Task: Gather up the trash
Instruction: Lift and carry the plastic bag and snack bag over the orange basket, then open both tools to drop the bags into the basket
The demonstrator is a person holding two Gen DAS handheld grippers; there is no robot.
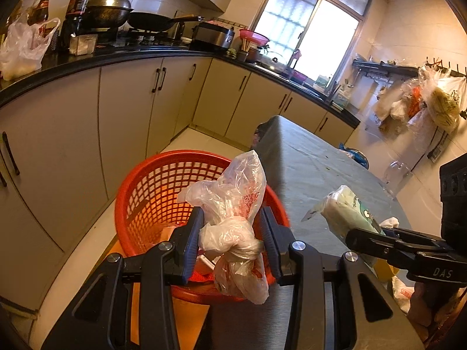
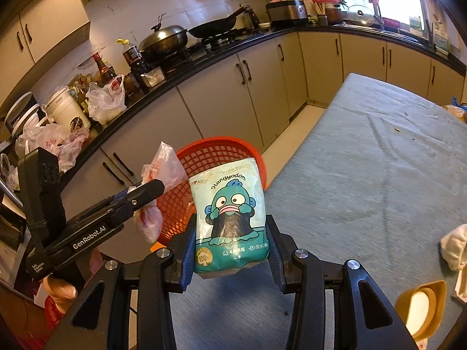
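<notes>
With the left gripper (image 1: 232, 240) clamped on the knotted plastic bag (image 1: 233, 224) and the right gripper (image 2: 232, 242) pinching the tissue pack (image 2: 230, 218), honestly each should get right over the red basket (image 1: 151, 192) before letting go.

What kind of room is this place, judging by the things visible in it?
Most likely a home kitchen: a lidded wok sits on a gas stove, cabinets run under a dark countertop, and a rice cooker stands near the window.
</notes>
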